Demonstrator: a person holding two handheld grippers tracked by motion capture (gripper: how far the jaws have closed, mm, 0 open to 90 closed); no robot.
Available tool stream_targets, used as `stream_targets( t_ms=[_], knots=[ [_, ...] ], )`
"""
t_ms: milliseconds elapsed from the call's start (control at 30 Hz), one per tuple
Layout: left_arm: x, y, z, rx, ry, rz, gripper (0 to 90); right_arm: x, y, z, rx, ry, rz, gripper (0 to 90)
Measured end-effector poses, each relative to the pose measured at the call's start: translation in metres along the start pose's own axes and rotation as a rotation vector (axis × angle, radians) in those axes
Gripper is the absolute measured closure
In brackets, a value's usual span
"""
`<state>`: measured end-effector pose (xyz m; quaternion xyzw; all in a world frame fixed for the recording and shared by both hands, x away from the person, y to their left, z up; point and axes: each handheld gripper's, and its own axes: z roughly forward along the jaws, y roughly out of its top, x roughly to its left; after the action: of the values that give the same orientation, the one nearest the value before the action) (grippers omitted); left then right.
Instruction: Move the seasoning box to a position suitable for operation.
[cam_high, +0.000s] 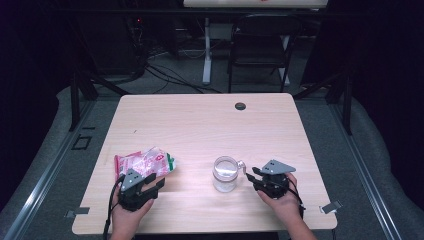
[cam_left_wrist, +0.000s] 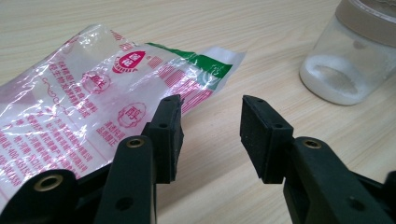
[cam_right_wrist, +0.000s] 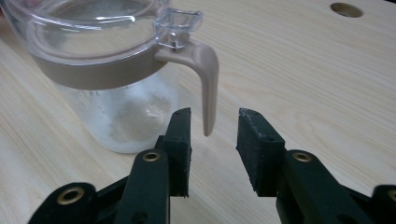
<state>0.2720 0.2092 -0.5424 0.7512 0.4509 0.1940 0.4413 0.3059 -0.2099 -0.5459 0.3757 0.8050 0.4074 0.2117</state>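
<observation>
A clear plastic bag (cam_high: 144, 163) printed in red and green lies flat on the table's front left. My left gripper (cam_high: 157, 180) stands open at its near corner, and the left jaw's tip overlaps the bag's edge (cam_left_wrist: 140, 88). A clear jar (cam_high: 225, 173) with a beige collar and a clear lid holds some white powder (cam_right_wrist: 133, 119). My right gripper (cam_high: 251, 174) is open just right of the jar. The jar's beige lever handle (cam_right_wrist: 208, 74) hangs down just beyond the gap between its jaws (cam_right_wrist: 212, 133), apart from both pads.
The wooden table (cam_high: 200, 125) has a round cable hole (cam_high: 240, 106) near its far edge. A black chair (cam_high: 260, 45) and a white desk leg (cam_high: 206, 50) stand beyond the table, with cables on the floor.
</observation>
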Motion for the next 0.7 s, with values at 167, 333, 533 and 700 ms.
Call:
stream_targets(
  t_ms=[167, 333, 533, 700],
  knots=[
    [0.000, -0.003, -0.006, -0.003, 0.001, -0.005, 60.6, 0.004, 0.004, 0.014, 0.020, 0.000, -0.020, 67.6],
    [-0.001, -0.006, -0.010, -0.011, -0.002, 0.000, 60.8, 0.001, 0.007, 0.026, 0.023, 0.008, 0.008, 69.4],
    [-0.002, -0.008, -0.013, -0.010, 0.002, 0.002, 61.3, -0.003, 0.008, 0.034, 0.023, 0.017, 0.036, 70.2],
    [-0.004, -0.009, -0.015, -0.019, -0.002, 0.008, 63.1, -0.002, 0.011, 0.038, 0.022, 0.024, 0.034, 72.0]
  ],
)
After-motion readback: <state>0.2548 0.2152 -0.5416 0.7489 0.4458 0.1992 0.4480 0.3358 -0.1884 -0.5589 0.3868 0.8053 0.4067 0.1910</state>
